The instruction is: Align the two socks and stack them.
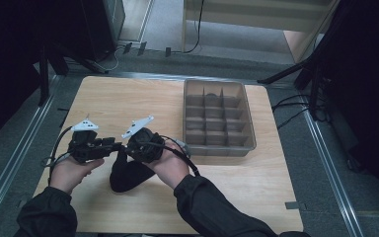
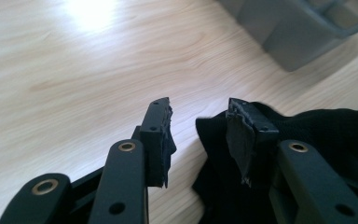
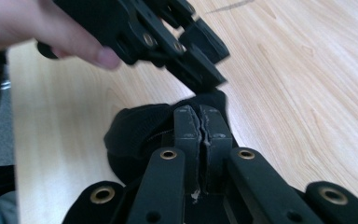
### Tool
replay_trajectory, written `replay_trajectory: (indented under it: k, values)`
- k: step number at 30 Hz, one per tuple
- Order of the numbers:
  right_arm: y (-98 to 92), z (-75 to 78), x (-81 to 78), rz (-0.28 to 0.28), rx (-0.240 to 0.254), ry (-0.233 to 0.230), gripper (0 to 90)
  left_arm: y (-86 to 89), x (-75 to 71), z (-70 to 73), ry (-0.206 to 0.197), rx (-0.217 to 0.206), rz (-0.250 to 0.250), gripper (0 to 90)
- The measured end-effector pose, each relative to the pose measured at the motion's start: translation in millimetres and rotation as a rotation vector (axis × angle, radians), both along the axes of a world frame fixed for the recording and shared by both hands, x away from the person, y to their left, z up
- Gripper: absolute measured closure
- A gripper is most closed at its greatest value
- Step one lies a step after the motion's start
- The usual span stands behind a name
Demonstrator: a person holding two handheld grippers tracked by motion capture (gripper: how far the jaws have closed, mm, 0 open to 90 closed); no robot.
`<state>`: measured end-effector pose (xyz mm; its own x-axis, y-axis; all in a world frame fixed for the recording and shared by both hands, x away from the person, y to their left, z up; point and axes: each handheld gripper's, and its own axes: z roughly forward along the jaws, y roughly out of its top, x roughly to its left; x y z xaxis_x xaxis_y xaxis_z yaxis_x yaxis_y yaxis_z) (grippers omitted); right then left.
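Cloth [image 1: 128, 175]: black, partly lifted off the desk [image 1: 128, 103], near side of the tray [image 1: 219, 118].
Right hand-held gripper [image 3: 200, 122]: pressed together, pinching the cloth.
Left hand-held gripper [image 2: 200, 122]: spread, cloth edge between its jaws, just left of the right one.

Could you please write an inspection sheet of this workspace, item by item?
Surface: light wooden table, bare around the work.
Job's things: black cloth near the front edge; grey divided tray, its compartments look empty.
Clutter: nothing seen.
Grippers: right gripper is shut on an edge of the black cloth; left gripper is open, one pad beside the cloth, no grip yet.
Cables: one trails from each gripper; more lie on the floor past the table.
Surroundings: grey floor, dark stands, pale wooden furniture behind.
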<state>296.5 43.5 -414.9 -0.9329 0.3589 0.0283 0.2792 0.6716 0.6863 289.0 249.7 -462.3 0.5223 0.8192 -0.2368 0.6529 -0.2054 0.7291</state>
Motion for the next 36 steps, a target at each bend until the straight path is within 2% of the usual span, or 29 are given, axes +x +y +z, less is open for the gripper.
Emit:
replay_trajectory:
  k: [3, 4, 6, 11, 16, 21, 24, 28, 34, 36]
  values:
    - [-7.9, 12.3, -5.1, 0.004, -0.006, 0.006, 87.3, -6.7, -2.3, 3.9, -0.01, -0.016, -0.032, 58.8]
    - [-10.8, 15.3, -6.7, 0.001, -0.01, 0.024, 87.3, -8.3, -2.8, 3.1, -0.011, -0.019, -0.035, 58.8]
    - [-13.5, 15.0, -7.1, -0.002, -0.018, 0.042, 87.2, -11.4, -2.9, -1.8, 0.0, -0.003, -0.056, 58.9]
    - [-11.8, -2.7, -4.4, 0.001, -0.046, 0.072, 86.7, -11.0, -1.0, -21.1, 0.056, 0.02, -0.088, 59.2]
    - [-3.6, -22.6, 5.1, -0.001, -0.027, 0.09, 86.6, -6.5, 0.5, -33.5, 0.1, 0.049, -0.097, 60.1]
    - [9.1, -36.9, 14.4, 0.006, -0.029, 0.095, 86.2, 1.7, 1.0, -38.1, 0.119, 0.057, -0.081, 59.9]
    - [16.9, -45.8, 20.0, 0.005, -0.037, 0.107, 86.0, 9.0, 0.5, -38.7, 0.126, 0.046, -0.067, 59.7]
    - [24.1, -56.9, 27.6, -0.001, -0.033, 0.144, 86.0, 19.0, -1.8, -39.8, 0.13, 0.052, -0.053, 59.2]
    - [32.2, -67.4, 36.8, -0.011, -0.042, 0.155, 85.6, 34.5, -5.5, -36.4, 0.113, 0.026, -0.019, 58.8]
    - [34.7, -69.9, 39.5, -0.006, -0.053, 0.141, 85.5, 38.3, -6.8, -34.4, 0.107, 0.026, -0.013, 58.5]
